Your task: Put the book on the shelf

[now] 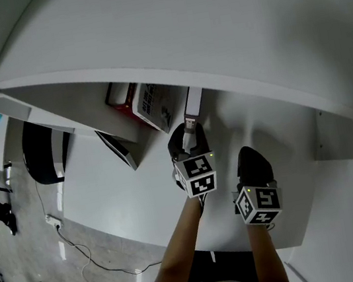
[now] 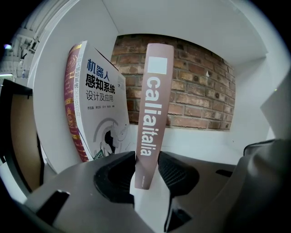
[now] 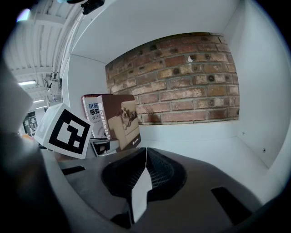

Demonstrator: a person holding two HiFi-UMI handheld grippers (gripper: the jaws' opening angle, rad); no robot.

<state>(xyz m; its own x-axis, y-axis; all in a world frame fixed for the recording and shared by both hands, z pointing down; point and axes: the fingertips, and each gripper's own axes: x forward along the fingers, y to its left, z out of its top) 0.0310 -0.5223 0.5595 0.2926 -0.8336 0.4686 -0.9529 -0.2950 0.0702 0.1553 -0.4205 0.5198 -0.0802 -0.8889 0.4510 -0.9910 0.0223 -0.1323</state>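
A thin book with a brown spine [image 2: 152, 113] stands upright on the white shelf board [image 2: 204, 141], with my left gripper [image 2: 148, 160] shut on the spine's lower end. In the head view the same book [image 1: 192, 104] sticks out ahead of the left gripper [image 1: 189, 136]. From the right gripper view its cover [image 3: 122, 120] shows a dog on a sofa. My right gripper [image 3: 144, 152] is shut with nothing in it and hangs to the right of the book, also seen from above as the right gripper [image 1: 251, 156].
A white book with blue print [image 2: 102, 113] leans against the shelf's left wall, with a red book [image 2: 70, 113] behind it. A brick-pattern back wall [image 2: 200, 95] closes the compartment. The shelf's right wall [image 3: 266, 91] stands at the far side. A dark panel [image 1: 119, 152] sits lower left.
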